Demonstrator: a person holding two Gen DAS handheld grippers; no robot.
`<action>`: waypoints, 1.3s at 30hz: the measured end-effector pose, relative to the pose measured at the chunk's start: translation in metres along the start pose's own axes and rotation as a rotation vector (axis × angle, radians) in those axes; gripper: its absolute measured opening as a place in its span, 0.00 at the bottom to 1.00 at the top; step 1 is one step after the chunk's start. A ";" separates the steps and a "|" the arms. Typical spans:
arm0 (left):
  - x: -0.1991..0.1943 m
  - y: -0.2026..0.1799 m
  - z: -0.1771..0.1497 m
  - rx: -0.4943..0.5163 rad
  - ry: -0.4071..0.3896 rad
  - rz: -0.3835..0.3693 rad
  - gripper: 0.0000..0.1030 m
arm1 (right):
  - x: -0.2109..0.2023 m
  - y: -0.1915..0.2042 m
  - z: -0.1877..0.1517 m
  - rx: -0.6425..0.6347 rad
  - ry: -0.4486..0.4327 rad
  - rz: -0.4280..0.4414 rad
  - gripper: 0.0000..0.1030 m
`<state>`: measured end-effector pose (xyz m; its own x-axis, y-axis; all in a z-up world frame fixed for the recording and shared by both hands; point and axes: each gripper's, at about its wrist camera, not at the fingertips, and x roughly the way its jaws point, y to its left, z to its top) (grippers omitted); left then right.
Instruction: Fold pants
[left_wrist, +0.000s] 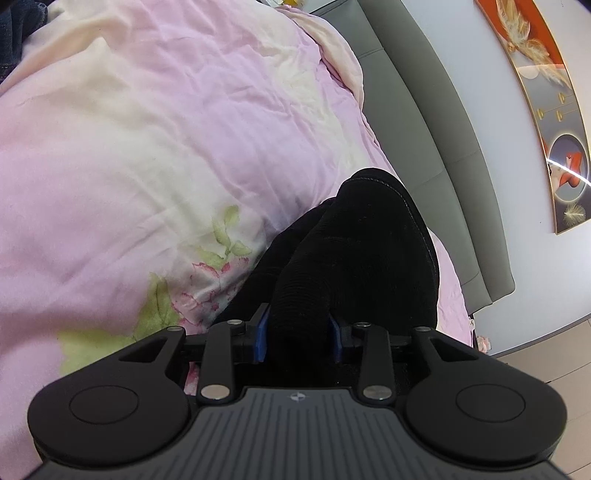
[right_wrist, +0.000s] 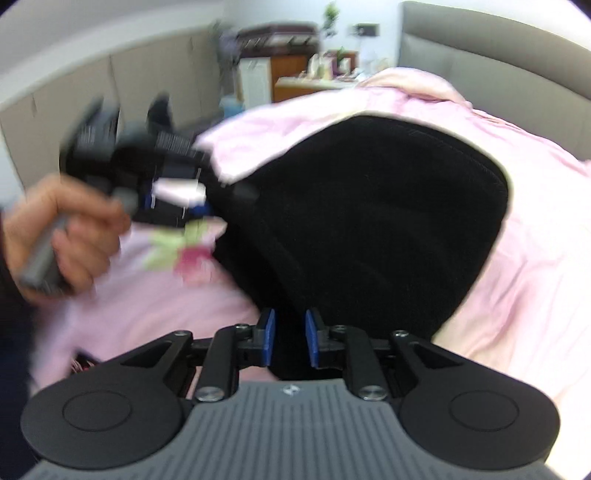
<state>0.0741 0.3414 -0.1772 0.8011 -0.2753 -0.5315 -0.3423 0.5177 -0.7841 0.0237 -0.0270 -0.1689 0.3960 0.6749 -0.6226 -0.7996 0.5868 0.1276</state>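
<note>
The black corduroy pants (left_wrist: 362, 251) are bunched up above the pink floral bed cover (left_wrist: 147, 147). My left gripper (left_wrist: 298, 332) is shut on a thick fold of the pants between its blue pads. In the right wrist view the pants (right_wrist: 369, 221) hang as a broad black sheet over the bed cover (right_wrist: 535, 258). My right gripper (right_wrist: 290, 338) is shut on their near edge. The left gripper (right_wrist: 177, 199), blurred and held by a hand, grips the pants' left side.
A grey padded headboard (left_wrist: 424, 129) runs along the bed's right side below a wall picture (left_wrist: 546, 122). Dark denim (left_wrist: 14, 33) lies at the far left corner. In the right wrist view cabinets and a cluttered desk (right_wrist: 314, 77) stand beyond the bed.
</note>
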 end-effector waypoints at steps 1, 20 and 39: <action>0.000 0.000 0.000 -0.001 0.000 -0.001 0.40 | -0.007 -0.009 0.001 0.054 -0.039 -0.006 0.16; -0.001 -0.001 0.000 0.011 0.000 0.001 0.41 | -0.003 -0.047 -0.053 0.312 0.088 -0.050 0.26; -0.022 -0.062 -0.010 0.322 -0.068 0.230 0.61 | 0.007 -0.022 -0.067 0.247 0.082 -0.142 0.46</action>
<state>0.0732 0.3076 -0.1207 0.7557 -0.0743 -0.6507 -0.3535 0.7901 -0.5008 0.0143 -0.0652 -0.2275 0.4504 0.5455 -0.7068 -0.6005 0.7709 0.2123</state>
